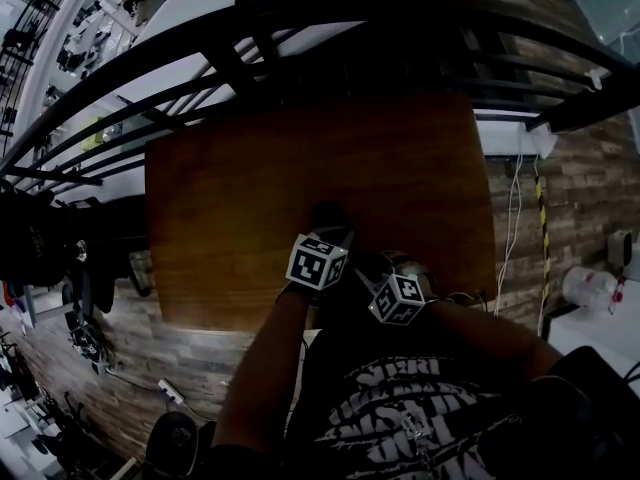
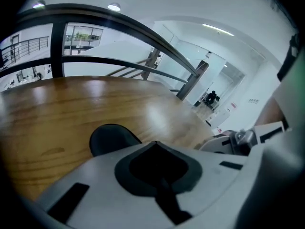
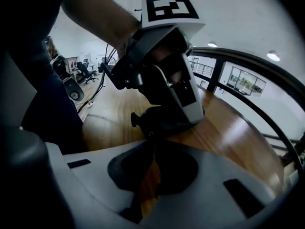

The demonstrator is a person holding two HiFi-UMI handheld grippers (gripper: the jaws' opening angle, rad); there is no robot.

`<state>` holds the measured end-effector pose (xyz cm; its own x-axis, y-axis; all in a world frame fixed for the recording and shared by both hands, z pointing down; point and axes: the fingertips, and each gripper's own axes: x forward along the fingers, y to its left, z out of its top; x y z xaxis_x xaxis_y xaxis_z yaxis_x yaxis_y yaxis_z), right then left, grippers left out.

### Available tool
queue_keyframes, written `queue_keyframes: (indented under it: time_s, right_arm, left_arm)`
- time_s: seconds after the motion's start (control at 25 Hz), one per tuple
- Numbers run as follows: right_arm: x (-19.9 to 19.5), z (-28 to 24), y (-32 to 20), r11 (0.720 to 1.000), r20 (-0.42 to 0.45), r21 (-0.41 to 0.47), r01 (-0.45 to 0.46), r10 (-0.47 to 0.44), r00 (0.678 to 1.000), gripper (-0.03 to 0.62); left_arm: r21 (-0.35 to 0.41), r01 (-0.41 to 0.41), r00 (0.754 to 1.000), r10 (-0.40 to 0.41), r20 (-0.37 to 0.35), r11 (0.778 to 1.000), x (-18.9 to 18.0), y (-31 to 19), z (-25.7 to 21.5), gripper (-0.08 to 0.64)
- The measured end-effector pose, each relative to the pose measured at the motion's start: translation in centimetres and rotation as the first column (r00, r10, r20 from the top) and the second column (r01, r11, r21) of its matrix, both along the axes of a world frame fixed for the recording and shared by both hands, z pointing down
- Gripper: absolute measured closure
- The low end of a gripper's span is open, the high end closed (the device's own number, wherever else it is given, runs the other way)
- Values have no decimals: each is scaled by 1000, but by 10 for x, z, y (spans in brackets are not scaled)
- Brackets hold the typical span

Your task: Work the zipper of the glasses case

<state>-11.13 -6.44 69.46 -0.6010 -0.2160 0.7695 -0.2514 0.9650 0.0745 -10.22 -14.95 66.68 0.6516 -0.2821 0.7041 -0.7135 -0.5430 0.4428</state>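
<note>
I see one dark, rounded, zip-around glasses case [image 1: 327, 216] on the one brown wooden table [image 1: 250, 188], at the lower middle of the head view, close to the table's near edge. There are two grippers, and each carries one black-and-white marker cube.

The left gripper [image 2: 156, 147] has its jaws pressed together. In the right gripper view, at centre frame, it comes down onto the case, so I judge it to be clamping the case's rim. The right gripper [image 3: 151, 138] has its tips closed at the case's edge, with only a sliver of wood showing behind them. I take the small glint they pinch to be the zipper pull [image 3: 150, 134], though it is too small to be sure.

The main risk is that the pull slips out of so thin a pinch if I drag at an angle to the zip line. The left grip could also give, and the case would then skid toward the near edge and drop off.
</note>
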Motion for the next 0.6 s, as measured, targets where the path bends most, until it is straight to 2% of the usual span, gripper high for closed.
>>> queue_keyframes:
  time_s: [0.08, 0.16, 0.24, 0.28, 0.36, 0.4, 0.52, 0.6]
  right_arm:
    - [2, -1, -2, 988, 57, -134, -72, 80, 995, 583]
    - [1, -2, -3, 958, 114, -266, -104, 138, 984, 581]
    - [0, -1, 0, 950, 116, -302, -78, 118, 986, 577]
    - [1, 0, 3, 948, 106, -311, -64, 102, 989, 569]
    - [4, 1, 9, 944, 84, -325, -49, 81, 993, 475]
    - [6, 0, 11, 948, 72, -314, -44, 70, 995, 459]
    - [6, -4, 11, 979, 34, -204, -13, 20, 999, 454]
    - [1, -6, 10, 988, 19, -155, -16, 19, 1000, 454]
  left_arm:
    - [-3, -5, 1000, 5, -2, 1000, 1, 0, 0, 555]
    - [-9, -17, 1000, 17, -6, 1000, 0, -1, 1, 555]
    - [-30, -19, 1000, 18, -19, 999, -1, 0, 2, 555]
    - [-45, -18, 999, 16, -29, 999, -2, 0, 2, 555]
    - [-79, -10, 999, 6, -48, 997, -4, 0, 0, 555]
    - [-88, 0, 998, -5, -55, 996, -5, -2, -2, 555]
    - [-64, 35, 998, -38, -49, 997, -14, -9, -8, 555]
    - [-65, 63, 996, -67, -60, 996, -16, -11, -7, 555]
